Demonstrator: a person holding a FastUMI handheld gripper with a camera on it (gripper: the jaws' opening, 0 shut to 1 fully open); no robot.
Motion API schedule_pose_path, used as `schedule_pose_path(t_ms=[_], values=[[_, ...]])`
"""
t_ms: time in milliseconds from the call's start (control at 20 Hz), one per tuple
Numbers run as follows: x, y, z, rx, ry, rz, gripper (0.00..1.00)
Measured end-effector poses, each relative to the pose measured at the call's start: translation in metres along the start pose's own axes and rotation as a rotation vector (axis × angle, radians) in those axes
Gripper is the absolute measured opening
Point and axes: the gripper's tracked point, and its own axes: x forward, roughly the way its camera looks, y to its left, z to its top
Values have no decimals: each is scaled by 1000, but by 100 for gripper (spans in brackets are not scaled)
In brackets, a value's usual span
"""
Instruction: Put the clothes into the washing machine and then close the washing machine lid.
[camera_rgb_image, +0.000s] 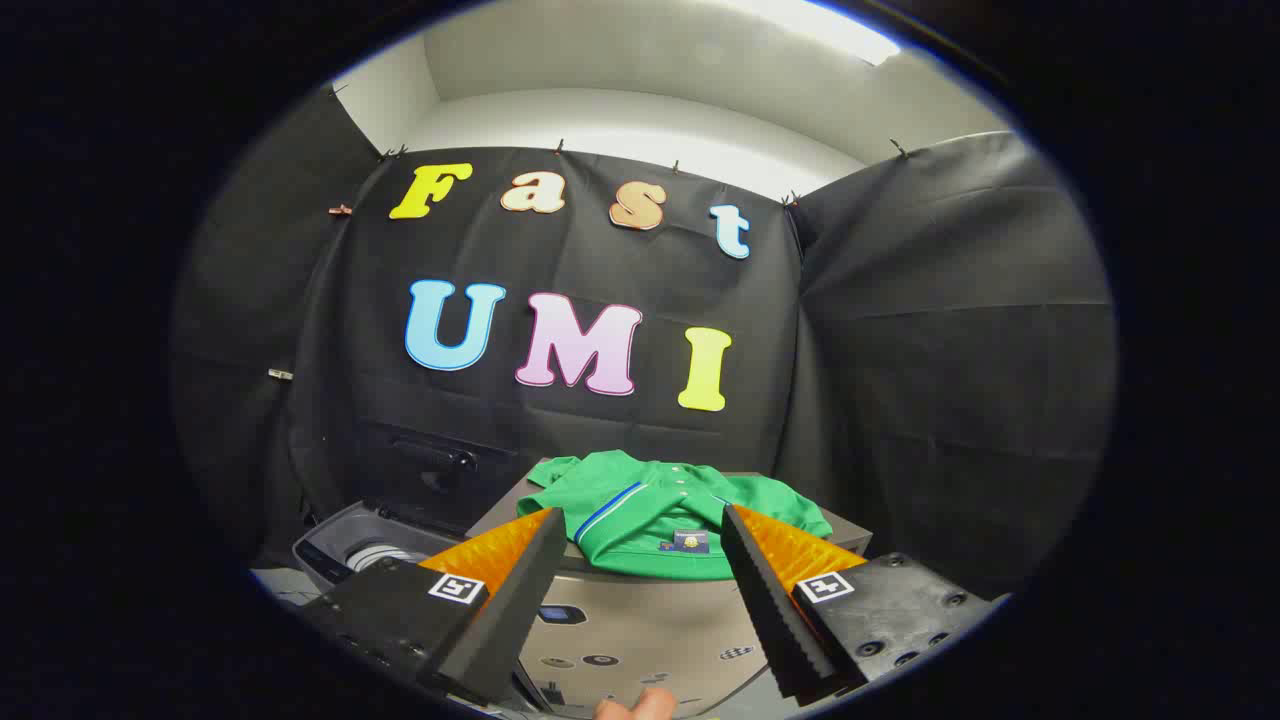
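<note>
A green shirt (660, 510) with a blue and white stripe lies crumpled on top of a grey box-like surface (640, 615), just ahead of my fingers. My gripper (640, 525) is open, with one orange-and-black finger (520, 570) on each side of the shirt's near edge and nothing pressed between them. Down to the left of the fingers stands the washing machine (360, 550), its lid (430, 465) raised against the black wall and its drum opening visible.
Black cloth walls close in behind and on both sides. A person's fingertip (640, 705) shows below the gripper. The front face of the grey surface carries small round marks.
</note>
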Motion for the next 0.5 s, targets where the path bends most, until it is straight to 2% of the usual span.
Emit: schedule_pose_path(t_ms=[500], values=[[-8,-6,5,9,-5,-18,97]])
